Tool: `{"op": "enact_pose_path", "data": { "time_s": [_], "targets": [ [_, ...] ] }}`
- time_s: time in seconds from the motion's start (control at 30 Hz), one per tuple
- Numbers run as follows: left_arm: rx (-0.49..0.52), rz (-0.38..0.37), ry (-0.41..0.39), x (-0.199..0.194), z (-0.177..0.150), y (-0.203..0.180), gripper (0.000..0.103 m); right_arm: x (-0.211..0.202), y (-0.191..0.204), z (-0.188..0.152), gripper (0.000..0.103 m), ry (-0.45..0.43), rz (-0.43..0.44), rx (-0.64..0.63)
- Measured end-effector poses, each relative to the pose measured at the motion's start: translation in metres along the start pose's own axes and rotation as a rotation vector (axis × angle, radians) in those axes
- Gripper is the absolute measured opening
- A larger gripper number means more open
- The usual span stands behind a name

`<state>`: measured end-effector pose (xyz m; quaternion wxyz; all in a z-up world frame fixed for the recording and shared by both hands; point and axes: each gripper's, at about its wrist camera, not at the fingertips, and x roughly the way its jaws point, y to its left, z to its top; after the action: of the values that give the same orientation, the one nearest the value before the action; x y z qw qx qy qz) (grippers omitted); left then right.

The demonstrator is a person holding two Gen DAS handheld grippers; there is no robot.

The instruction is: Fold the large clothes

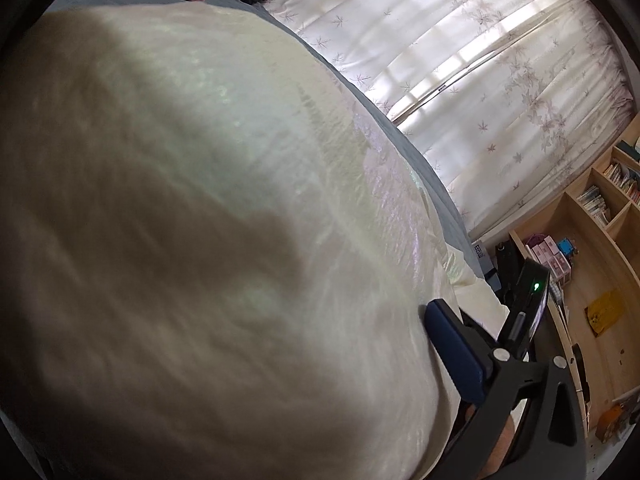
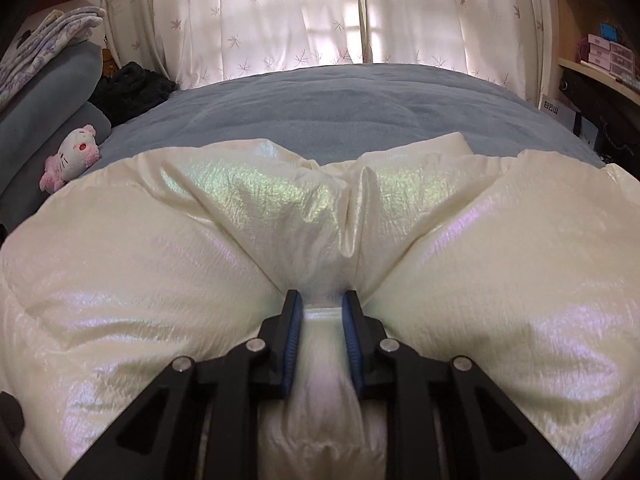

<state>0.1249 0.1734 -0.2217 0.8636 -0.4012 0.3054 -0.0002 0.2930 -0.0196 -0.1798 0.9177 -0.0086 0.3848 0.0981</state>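
Right tongs (image 2: 321,320), low centre of their frame, are pinched tight on a bunched ridge of the cream padded jacket (image 2: 256,216), likely to lift that part over for a fold. Left tongs (image 1: 452,348) gape wide, gripping nothing, one blue pad beside the fabric. Jacket lies spread on the grey bed (image 2: 340,100).

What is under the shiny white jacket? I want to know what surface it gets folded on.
The white jacket lies on a grey-blue bed cover, which shows beyond its far edge. What lies directly beneath the jacket's bulk is covered and cannot be seen.
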Motion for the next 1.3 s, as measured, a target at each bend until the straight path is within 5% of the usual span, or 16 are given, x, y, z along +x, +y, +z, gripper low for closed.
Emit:
{"op": "enact_pose_path", "data": {
  "time_s": [0.17,0.23,0.37,0.47,0.63,0.77,0.9,1.0,1.17,1.3],
  "targets": [
    [-0.021,-0.002,-0.027,-0.001,0.008,0.003,0.101,0.006,-0.006,0.007,0.021,0.008,0.024,0.021],
    [-0.011,0.006,-0.049,-0.004,0.01,0.002,0.092,0.008,-0.01,0.008,0.021,0.01,0.037,0.033],
    [0.09,0.019,-0.099,-0.013,0.013,-0.02,0.046,0.01,-0.015,0.009,0.021,0.01,0.057,0.053],
    [0.3,0.066,-0.19,-0.033,0.002,-0.072,0.031,0.011,-0.02,0.009,0.021,0.011,0.069,0.061],
    [0.697,0.101,-0.275,-0.046,-0.039,-0.161,0.027,0.009,-0.031,0.008,0.021,0.009,0.116,0.09],
    [0.876,0.15,-0.292,-0.043,-0.065,-0.191,0.027,0.009,-0.042,0.012,0.021,0.033,0.171,0.127],
    [0.894,0.191,-0.305,-0.048,-0.068,-0.194,0.027,0.008,-0.041,0.028,0.021,0.139,0.182,0.052],
    [0.892,0.215,-0.312,-0.052,-0.064,-0.194,0.027,-0.006,-0.052,0.048,0.021,0.232,0.275,0.019],
    [0.864,0.226,-0.296,-0.055,-0.061,-0.189,0.027,-0.045,-0.085,0.055,0.021,0.228,0.419,0.041],
    [0.872,0.213,-0.289,-0.055,-0.079,-0.209,0.027,-0.039,-0.085,0.034,0.021,0.272,0.414,0.006]
  ]
}}
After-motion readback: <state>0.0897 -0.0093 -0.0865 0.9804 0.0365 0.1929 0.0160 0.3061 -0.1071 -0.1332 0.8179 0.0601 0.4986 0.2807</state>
